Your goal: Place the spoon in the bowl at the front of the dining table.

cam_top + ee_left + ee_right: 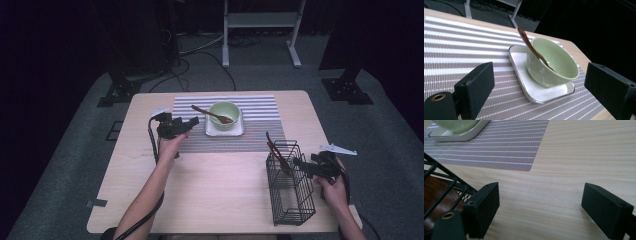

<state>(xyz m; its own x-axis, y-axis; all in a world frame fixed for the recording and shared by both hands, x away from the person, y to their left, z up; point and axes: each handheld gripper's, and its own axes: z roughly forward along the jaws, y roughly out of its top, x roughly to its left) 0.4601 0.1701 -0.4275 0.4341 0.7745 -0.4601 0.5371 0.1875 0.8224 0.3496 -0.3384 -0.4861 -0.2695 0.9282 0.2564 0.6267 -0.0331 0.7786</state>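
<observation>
A pale green bowl (224,114) (554,62) stands on a small white tray (239,131) (536,92) on a striped placemat (260,107) (461,45). A brown wooden spoon (210,114) (531,47) leans in the bowl, handle up to the left. My left gripper (192,121) (539,75) hovers just left of the tray, open, with nothing between its jaws. My right gripper (298,162) (540,195) is open beside the right wall of a black wire basket (292,192) (439,180), which holds brown wooden utensils (277,152) (439,200).
The wooden table (220,195) has bare surface between the arms and left of the basket. The basket stands near the front right edge. A white metal stand (260,20) and dark equipment legs are on the floor behind the table.
</observation>
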